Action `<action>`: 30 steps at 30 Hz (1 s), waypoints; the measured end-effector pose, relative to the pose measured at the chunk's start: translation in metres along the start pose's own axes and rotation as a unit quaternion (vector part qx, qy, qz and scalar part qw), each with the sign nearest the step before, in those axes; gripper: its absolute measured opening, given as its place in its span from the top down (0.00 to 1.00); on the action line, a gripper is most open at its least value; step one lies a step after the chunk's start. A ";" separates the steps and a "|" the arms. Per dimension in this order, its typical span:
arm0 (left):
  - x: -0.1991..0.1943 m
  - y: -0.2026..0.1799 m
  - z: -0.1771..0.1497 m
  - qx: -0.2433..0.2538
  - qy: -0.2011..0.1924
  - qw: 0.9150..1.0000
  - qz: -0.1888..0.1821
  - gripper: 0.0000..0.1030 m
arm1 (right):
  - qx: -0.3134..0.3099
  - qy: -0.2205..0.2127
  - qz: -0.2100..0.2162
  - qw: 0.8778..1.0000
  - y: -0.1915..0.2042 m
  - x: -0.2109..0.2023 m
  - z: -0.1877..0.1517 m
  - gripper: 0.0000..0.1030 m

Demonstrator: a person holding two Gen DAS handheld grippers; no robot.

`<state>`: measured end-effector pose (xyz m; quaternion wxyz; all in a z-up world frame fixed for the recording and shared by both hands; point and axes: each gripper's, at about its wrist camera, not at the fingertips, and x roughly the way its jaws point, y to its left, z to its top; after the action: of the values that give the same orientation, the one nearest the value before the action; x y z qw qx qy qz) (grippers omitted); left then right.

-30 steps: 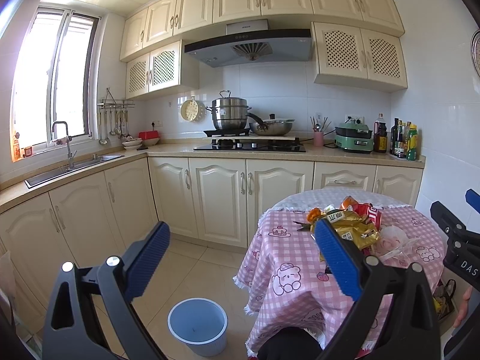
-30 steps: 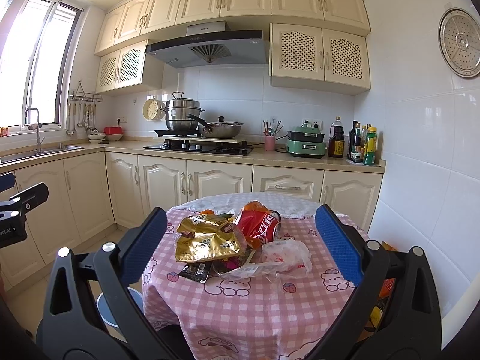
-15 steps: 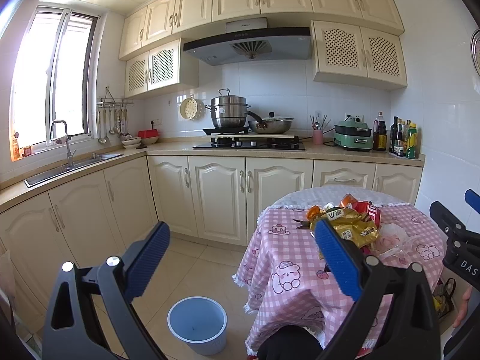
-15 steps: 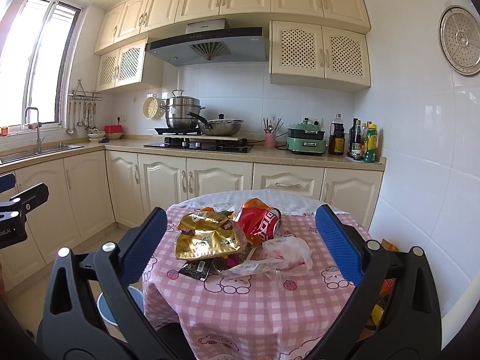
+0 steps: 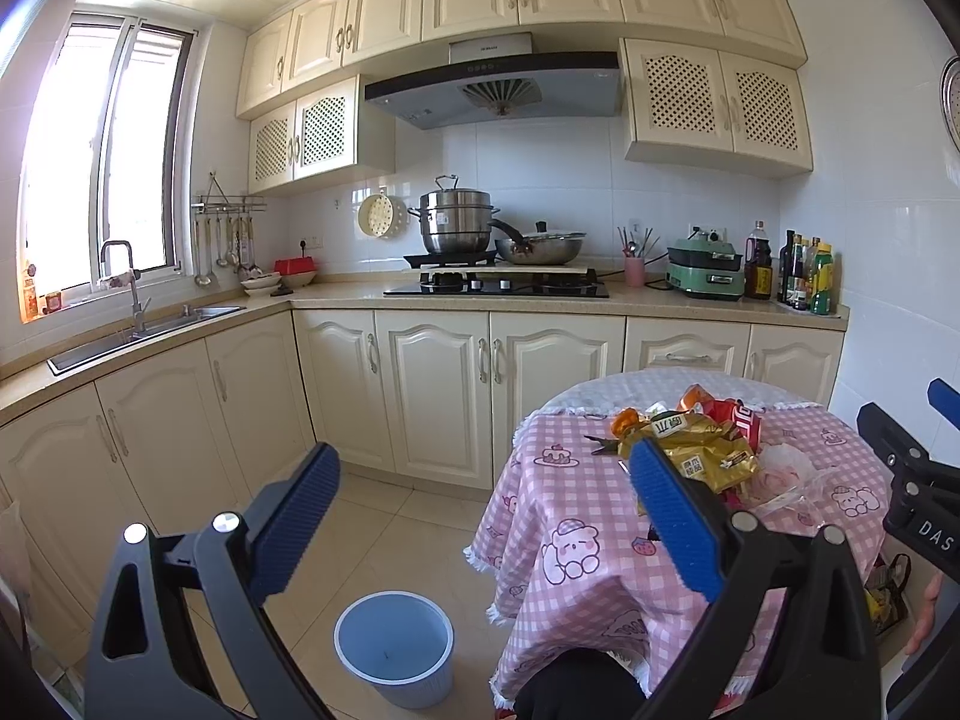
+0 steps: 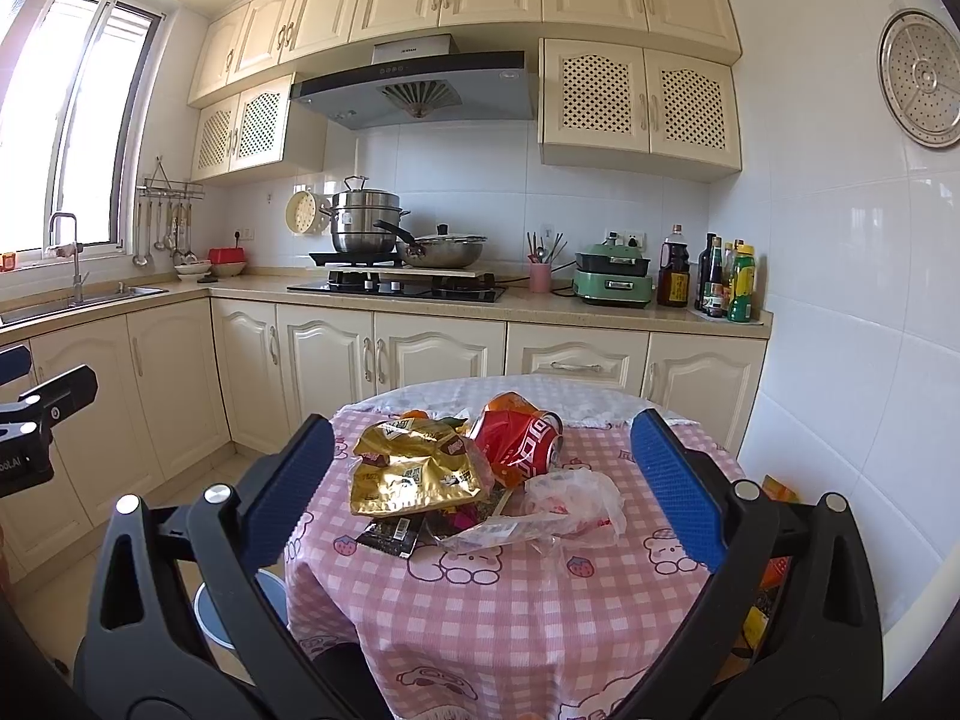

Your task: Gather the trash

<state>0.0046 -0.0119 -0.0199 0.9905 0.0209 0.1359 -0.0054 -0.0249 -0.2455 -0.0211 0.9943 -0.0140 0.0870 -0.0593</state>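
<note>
A heap of trash lies on the round table with the pink checked cloth [image 6: 498, 618]: a gold snack bag [image 6: 414, 468], a crushed red can [image 6: 522, 435], a clear plastic bag [image 6: 576, 498] and a dark wrapper [image 6: 390, 537]. The same heap [image 5: 702, 447] shows in the left wrist view. My right gripper [image 6: 480, 468] is open, held short of the heap. My left gripper [image 5: 486, 504] is open over the floor left of the table. A light blue bin [image 5: 393, 648] stands on the floor below it.
Cream cabinets [image 5: 438, 390] and a counter with a hob, pots [image 5: 456, 222], bottles [image 6: 729, 279] and a sink [image 5: 138, 330] run behind and to the left. A white tiled wall [image 6: 840, 360] is close on the table's right. Tiled floor [image 5: 390, 528] lies between table and cabinets.
Both views have shifted slightly, the table and trash sitting a little farther from the grippers than a second ago. Both grippers stay open and hold nothing.
</note>
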 end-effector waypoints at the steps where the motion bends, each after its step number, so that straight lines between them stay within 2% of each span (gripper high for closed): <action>1: 0.000 -0.001 -0.001 0.000 0.000 1.000 0.000 0.07 | 0.000 0.000 0.000 1.000 0.000 0.000 0.000 0.06; 30: 0.002 0.000 0.000 0.007 0.009 1.000 -0.001 0.07 | 0.002 0.009 0.003 1.000 -0.001 0.004 -0.010 0.06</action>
<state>0.0068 -0.0123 -0.0205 0.9891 0.0273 0.1445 -0.0074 -0.0227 -0.2475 -0.0320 0.9937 -0.0109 0.0960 -0.0563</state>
